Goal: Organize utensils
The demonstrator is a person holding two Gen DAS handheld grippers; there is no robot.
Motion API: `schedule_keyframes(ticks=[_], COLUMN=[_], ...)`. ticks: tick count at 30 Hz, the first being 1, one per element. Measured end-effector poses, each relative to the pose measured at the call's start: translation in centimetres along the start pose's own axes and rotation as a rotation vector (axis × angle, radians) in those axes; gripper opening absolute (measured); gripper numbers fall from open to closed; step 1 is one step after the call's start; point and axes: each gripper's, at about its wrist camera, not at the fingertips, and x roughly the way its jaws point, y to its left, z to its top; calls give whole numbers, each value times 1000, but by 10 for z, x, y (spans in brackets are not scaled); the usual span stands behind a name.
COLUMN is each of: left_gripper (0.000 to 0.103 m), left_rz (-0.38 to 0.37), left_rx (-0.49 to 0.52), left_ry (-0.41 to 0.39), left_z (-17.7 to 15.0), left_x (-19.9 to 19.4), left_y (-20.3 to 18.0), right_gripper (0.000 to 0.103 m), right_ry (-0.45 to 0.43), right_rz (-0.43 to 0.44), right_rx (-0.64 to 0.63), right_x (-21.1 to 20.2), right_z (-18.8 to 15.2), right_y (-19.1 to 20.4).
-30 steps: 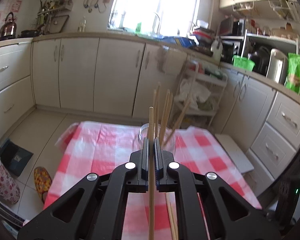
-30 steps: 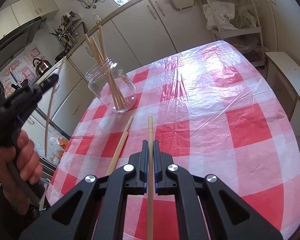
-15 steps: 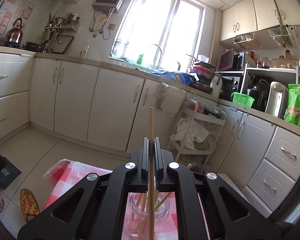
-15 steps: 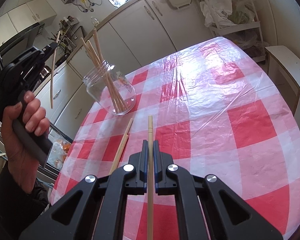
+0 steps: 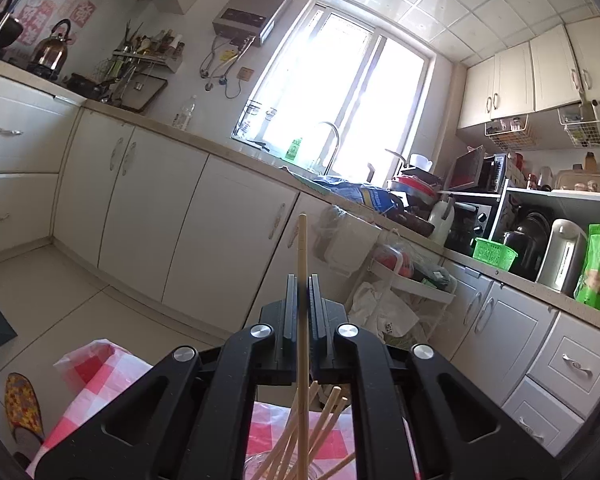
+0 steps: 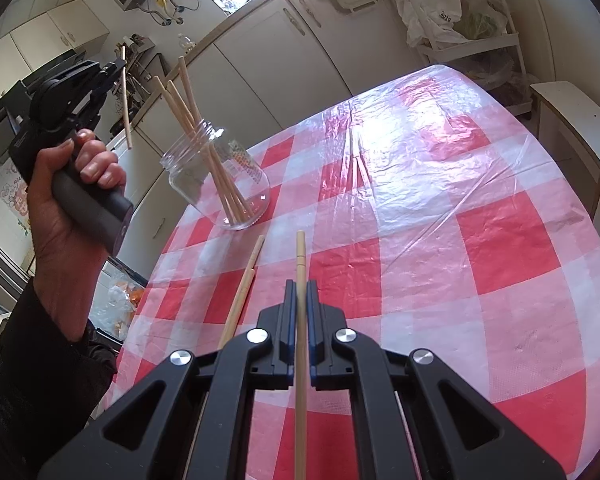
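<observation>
My left gripper point(image 5: 302, 280) is shut on a wooden chopstick point(image 5: 302, 320) that stands upright between its pads. Just below it is the mouth of a clear glass jar point(image 5: 260, 468) with several chopsticks in it. In the right wrist view the left gripper point(image 6: 118, 65) hangs up and to the left of the jar point(image 6: 220, 176), and its chopstick point(image 6: 125, 112) hangs clear of the rim. My right gripper point(image 6: 300, 284) is shut on another chopstick point(image 6: 300, 360) low over the red-checked tablecloth point(image 6: 460, 240). One more chopstick point(image 6: 242, 288) lies loose on the cloth, left of the right gripper.
A person's hand point(image 6: 64, 208) and dark sleeve hold the left gripper at the table's left edge. White kitchen cabinets point(image 5: 148, 208) and a cluttered counter point(image 5: 420, 204) run behind the table. A wire cart with bags point(image 6: 460, 20) and a white stool point(image 6: 580, 128) stand at the far right.
The left gripper has risen with its chopstick and come closer to the jar, which now lies under it; its view has tilted up from the table to the window. The right gripper has stayed still.
</observation>
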Motion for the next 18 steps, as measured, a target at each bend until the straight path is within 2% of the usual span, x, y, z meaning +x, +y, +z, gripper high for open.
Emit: schedule_keyframes(ticks=[7, 18], left_gripper=[5, 5], left_rz=[15, 28], left_rx=[-17, 50], left_ry=[-9, -35], left_z=[-19, -47], left_x=[12, 4], left_y=[5, 3], right_gripper=[6, 6], right_ry=[6, 9], right_rz=[4, 4], right_rx=[5, 15], right_x=[1, 1], right_z=[0, 0], right_y=[-1, -3])
